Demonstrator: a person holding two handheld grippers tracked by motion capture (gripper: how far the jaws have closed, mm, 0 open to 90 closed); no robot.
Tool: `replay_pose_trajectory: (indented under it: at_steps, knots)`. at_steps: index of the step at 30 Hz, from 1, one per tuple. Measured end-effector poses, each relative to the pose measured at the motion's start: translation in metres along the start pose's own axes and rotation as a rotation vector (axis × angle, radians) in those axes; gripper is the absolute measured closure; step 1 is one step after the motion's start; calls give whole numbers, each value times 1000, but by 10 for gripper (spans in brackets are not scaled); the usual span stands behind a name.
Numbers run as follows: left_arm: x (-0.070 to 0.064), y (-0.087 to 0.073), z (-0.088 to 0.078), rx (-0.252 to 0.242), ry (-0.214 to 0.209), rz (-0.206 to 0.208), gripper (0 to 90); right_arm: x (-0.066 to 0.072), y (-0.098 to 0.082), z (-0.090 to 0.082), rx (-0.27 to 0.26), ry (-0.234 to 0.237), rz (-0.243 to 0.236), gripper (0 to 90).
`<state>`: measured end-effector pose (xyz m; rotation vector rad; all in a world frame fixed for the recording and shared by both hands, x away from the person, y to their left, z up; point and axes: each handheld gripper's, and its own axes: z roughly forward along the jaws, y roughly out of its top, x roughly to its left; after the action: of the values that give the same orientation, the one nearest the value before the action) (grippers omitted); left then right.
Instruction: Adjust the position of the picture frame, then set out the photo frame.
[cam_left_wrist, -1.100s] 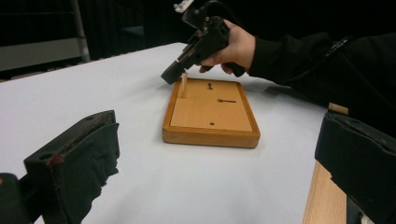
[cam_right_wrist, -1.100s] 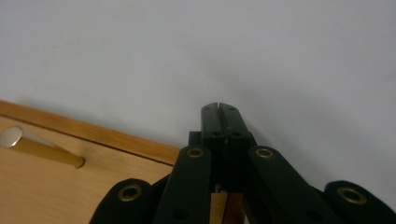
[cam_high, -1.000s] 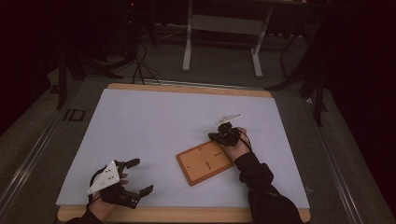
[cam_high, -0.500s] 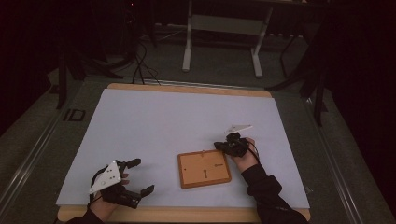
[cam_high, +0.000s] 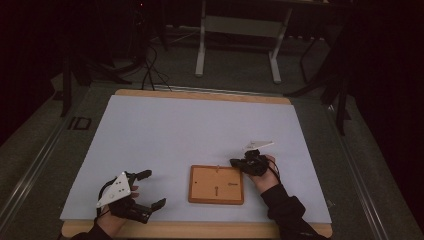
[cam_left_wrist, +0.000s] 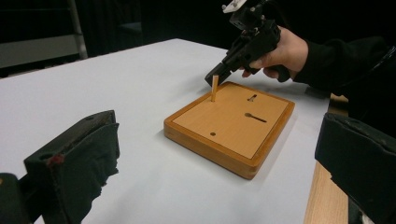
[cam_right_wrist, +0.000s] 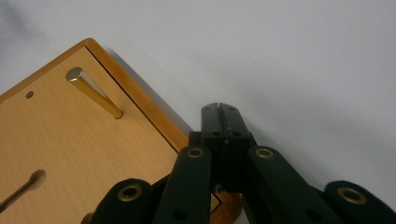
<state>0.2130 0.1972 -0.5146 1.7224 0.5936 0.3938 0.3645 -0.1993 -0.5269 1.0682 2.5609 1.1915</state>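
The right gripper (cam_right_wrist: 219, 108) has its two black jaws pressed tight together with nothing between them, its tip just past the corner of the wooden board (cam_high: 216, 184). Shut like that, it looks ready to nudge the board, not to pick anything up. A small wooden peg (cam_left_wrist: 214, 88) stands in the board right beside that tip. The board lies flat on the white table (cam_high: 175, 125). Farther off, the left gripper (cam_high: 146, 190) rests with its jaws wide and empty, likely waiting. What the board's small holes and slot are for is hard to tell.
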Motion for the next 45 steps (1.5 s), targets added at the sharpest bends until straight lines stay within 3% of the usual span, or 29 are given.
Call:
replay_pose_trajectory:
  at_steps: [9, 12, 14, 18, 21, 23, 28, 33, 39, 40, 45]
  knots:
    - [-1, 0, 3, 14, -5, 18, 2, 1, 5, -6, -35, -4, -27, 891]
    - [0, 0, 3, 14, -12, 14, 2, 2, 6, -12, -54, -10, -33, 808]
    - [0, 1, 4, 23, -28, 4, 2, 3, 6, -17, -74, -11, -36, 805]
    - [0, 5, 10, 95, -55, -31, 2, 7, 5, -22, -76, -12, -62, 708]
    - [-1, 7, 13, 103, -83, -52, 2, 9, 5, -26, -91, -6, -64, 664]
    - [-1, 10, 15, 100, -100, -65, 2, 10, 5, -31, -116, -10, -63, 560]
    - [3, 14, 18, 112, -139, -100, 2, 15, 3, -41, -169, -8, -66, 451]
    - [9, 21, 26, 135, -125, -78, 3, 21, -2, -50, -194, -2, -70, 327]
    - [16, 28, 40, 142, -148, -74, 3, 22, -7, -61, -228, 34, -32, 216]
    - [17, 33, 47, 152, -153, -61, 3, 22, -10, -65, -252, 26, -31, 189]
    - [17, 40, 60, 170, -155, -42, 11, 26, -15, -72, -270, 2, -42, 153]
